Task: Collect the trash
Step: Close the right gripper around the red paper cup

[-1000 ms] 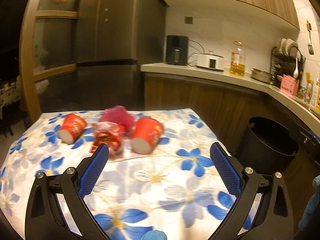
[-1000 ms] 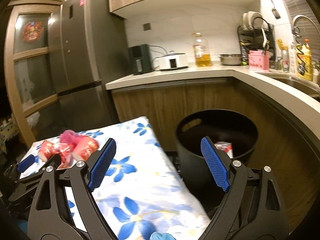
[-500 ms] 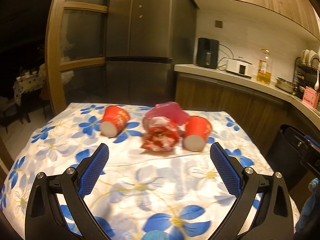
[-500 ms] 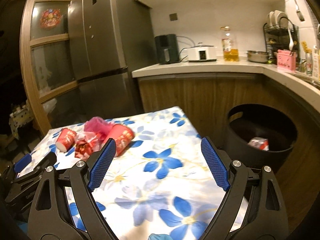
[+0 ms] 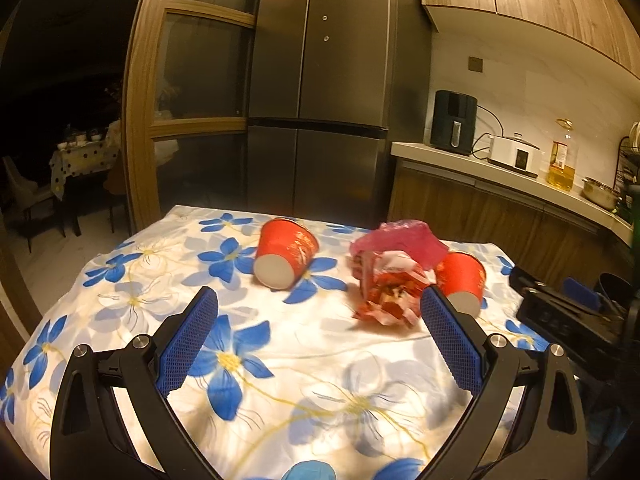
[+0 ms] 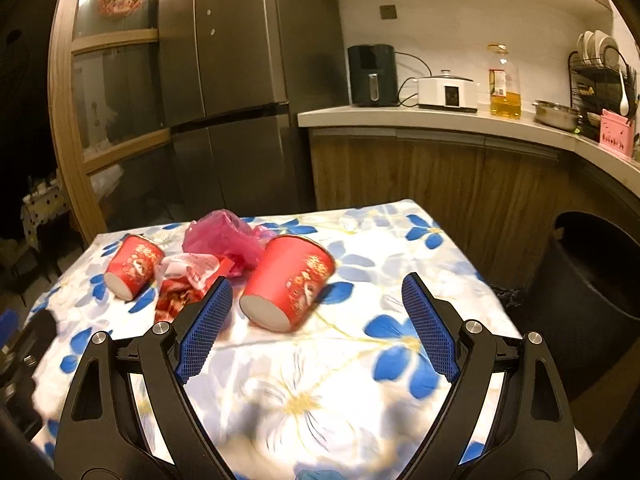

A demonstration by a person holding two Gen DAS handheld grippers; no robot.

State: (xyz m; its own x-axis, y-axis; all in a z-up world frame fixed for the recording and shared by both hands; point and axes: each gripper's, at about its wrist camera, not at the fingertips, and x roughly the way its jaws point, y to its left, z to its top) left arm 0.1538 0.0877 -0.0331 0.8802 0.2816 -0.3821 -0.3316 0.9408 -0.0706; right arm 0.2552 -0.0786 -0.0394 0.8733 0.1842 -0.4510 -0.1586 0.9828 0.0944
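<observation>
The right gripper [image 6: 316,316] has its fingers wide apart and empty, probably ready for the near cup [image 6: 288,282] at 12 o'clock. The left gripper [image 5: 320,340] is also spread, facing the wrapper [image 5: 390,294]. The bin [image 6: 596,276] waits at 3 o'clock.

Each hand-held gripper [image 5: 318,306] has black arms; blue textured pads [image 5: 188,340]; silver screws.

Glossy paper cups [image 6: 289,282] lie on a smooth satiny floral cloth [image 6: 340,392].
</observation>
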